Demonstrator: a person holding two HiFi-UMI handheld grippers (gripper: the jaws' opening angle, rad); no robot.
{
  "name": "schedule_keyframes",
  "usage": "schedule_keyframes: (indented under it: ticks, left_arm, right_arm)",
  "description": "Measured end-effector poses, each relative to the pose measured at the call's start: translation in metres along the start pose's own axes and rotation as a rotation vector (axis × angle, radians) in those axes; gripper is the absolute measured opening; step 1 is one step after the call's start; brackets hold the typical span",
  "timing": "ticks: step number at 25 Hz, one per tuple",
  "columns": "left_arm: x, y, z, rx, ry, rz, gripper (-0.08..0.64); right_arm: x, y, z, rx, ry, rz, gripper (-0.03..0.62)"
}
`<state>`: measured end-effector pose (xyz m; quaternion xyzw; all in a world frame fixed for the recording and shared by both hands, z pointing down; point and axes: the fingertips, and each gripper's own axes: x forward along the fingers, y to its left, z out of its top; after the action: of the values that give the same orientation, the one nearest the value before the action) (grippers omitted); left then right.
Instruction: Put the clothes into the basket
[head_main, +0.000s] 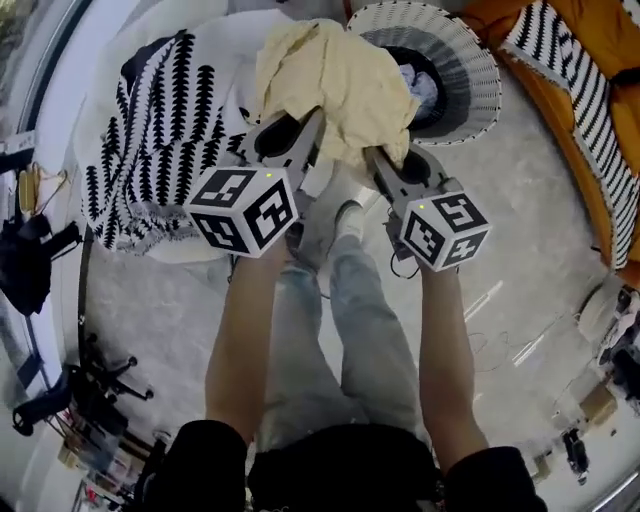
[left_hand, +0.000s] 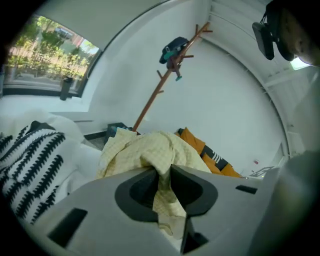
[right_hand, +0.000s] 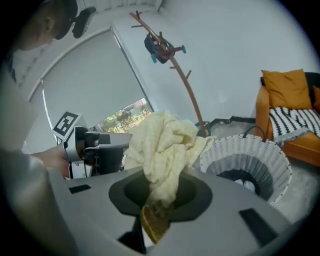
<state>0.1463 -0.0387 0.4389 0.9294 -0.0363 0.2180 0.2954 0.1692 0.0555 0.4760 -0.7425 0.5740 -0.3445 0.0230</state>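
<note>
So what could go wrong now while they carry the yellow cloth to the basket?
1. The pale yellow checked cloth is bunched, and the left gripper and right gripper each pinch only a small fold, so it might slip out.
2. The white woven basket sits off to one side of the cloth, so letting go now could drape it over the rim or drop it on the pale floor.

A white blanket with black tree pattern (head_main: 150, 130) lies at the upper left of the head view. At the upper right is an orange sofa (head_main: 605, 35) with a striped throw (head_main: 585, 120). In the left gripper view a wooden coat stand (left_hand: 161, 88) crosses the middle, and a window (left_hand: 45, 65) is at the upper left.
</note>
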Motion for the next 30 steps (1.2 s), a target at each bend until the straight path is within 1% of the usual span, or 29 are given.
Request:
schedule_keyframes:
  ticks: [2, 5, 9, 12, 16, 21, 22, 25, 27, 30]
  left_arm:
    - [0.026, -0.029, 0.018, 0.033, -0.003, -0.043, 0.069]
    - [0.068, -0.067, 0.035, 0.089, 0.019, -0.102, 0.069]
    - [0.120, -0.111, 0.045, 0.133, 0.031, -0.154, 0.069]
    - [0.160, -0.127, 0.043, 0.157, 0.051, -0.178, 0.069]
    - [0.209, -0.117, 0.026, 0.136, 0.076, -0.154, 0.069]
    - [0.259, -0.087, -0.022, 0.120, 0.177, -0.107, 0.071]
    - [0.264, -0.080, -0.033, 0.119, 0.199, -0.091, 0.075]
    - [0.271, -0.057, -0.068, 0.094, 0.284, -0.028, 0.117]
    - [0.272, -0.045, -0.084, 0.071, 0.303, 0.007, 0.129]
    - [0.261, -0.030, -0.095, 0.031, 0.286, 0.032, 0.133]
  right_arm:
    - [-0.018, -0.026, 0.024, -0.014, -0.040, -0.051, 0.082]
    - [-0.043, -0.065, 0.053, -0.034, -0.085, -0.135, 0.083]
    - [-0.072, -0.121, 0.079, -0.055, -0.106, -0.182, 0.083]
    - [-0.077, -0.162, 0.085, -0.043, -0.115, -0.219, 0.083]
    - [-0.059, -0.211, 0.075, -0.044, -0.081, -0.233, 0.083]
    - [-0.028, -0.266, 0.037, -0.045, 0.015, -0.276, 0.095]
    - [-0.023, -0.273, 0.029, -0.039, 0.038, -0.289, 0.105]
    - [-0.011, -0.288, -0.001, -0.015, 0.121, -0.336, 0.188]
    - [-0.009, -0.294, -0.016, -0.004, 0.146, -0.370, 0.202]
    - [-0.011, -0.294, -0.030, 0.021, 0.143, -0.397, 0.201]
